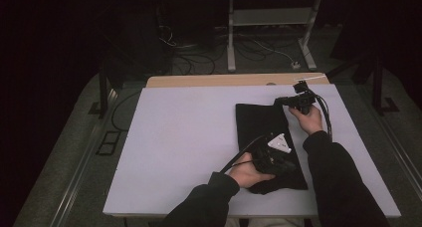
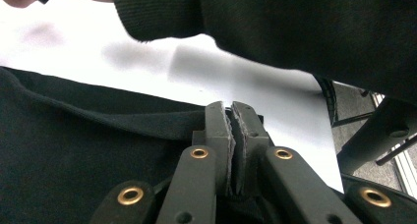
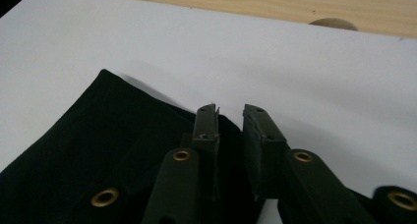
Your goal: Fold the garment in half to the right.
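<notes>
Black cloth (image 1: 268,137) lying folded on white table cover (image 1: 189,137), toward right side. Left gripper (image 2: 231,130) at near end of cloth, jaws pressed together, cloth edge seemingly pinched between pads, not fully clear. Right gripper (image 3: 235,130) at far right corner of cloth, jaws parted a little, gap visible, pads not pressing, cloth corner lying under and between. Sleeve (image 2: 295,32) of right arm hanging above in left gripper view. Wooden table edge (image 1: 234,80) beyond cover.
</notes>
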Demonstrator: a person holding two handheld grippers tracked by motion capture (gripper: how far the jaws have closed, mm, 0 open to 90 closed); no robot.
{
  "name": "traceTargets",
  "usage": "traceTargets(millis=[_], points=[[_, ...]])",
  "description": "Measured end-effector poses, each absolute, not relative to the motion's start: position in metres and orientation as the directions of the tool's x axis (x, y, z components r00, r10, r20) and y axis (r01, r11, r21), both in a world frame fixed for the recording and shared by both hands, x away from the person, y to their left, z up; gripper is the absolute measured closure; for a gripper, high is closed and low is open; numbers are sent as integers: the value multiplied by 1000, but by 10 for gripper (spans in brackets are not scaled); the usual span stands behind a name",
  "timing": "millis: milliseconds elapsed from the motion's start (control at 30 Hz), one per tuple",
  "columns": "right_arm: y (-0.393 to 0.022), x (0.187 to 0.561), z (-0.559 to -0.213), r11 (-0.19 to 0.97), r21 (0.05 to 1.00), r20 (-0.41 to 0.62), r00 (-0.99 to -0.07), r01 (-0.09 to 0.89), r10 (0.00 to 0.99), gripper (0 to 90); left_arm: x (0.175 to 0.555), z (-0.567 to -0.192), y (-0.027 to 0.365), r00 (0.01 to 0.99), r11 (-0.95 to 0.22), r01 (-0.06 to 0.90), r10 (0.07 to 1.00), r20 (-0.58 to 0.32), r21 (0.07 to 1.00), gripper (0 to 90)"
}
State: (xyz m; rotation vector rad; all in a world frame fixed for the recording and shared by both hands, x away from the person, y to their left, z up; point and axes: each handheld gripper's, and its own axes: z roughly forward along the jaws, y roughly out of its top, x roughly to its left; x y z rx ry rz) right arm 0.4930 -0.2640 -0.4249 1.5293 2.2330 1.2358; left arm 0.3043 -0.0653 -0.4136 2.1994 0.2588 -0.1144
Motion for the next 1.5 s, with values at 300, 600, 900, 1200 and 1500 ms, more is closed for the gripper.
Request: traceTargets(millis=[300, 600, 900, 1200, 1500], points=[[-280, 476, -410, 107, 728, 283, -439, 678, 853, 568, 302, -412, -75, 979, -606, 202, 124, -159, 769, 852], [-299, 462, -398, 62, 740, 305, -417, 670, 856, 274, 303, -410, -88, 982, -626, 188, 113, -151, 757, 852], [-313, 445, -389, 31, 753, 331, -420, 657, 845, 139, 302, -414, -101, 983, -651, 183, 106, -151, 736, 852], [-325, 428, -387, 30, 764, 328, -428, 644, 842, 107, 304, -420, -118, 982, -679, 185, 102, -158, 711, 852], [-333, 415, -384, 22, 779, 329, -439, 626, 836, 65, 303, -428, -126, 984, -736, 173, 102, -145, 655, 840]])
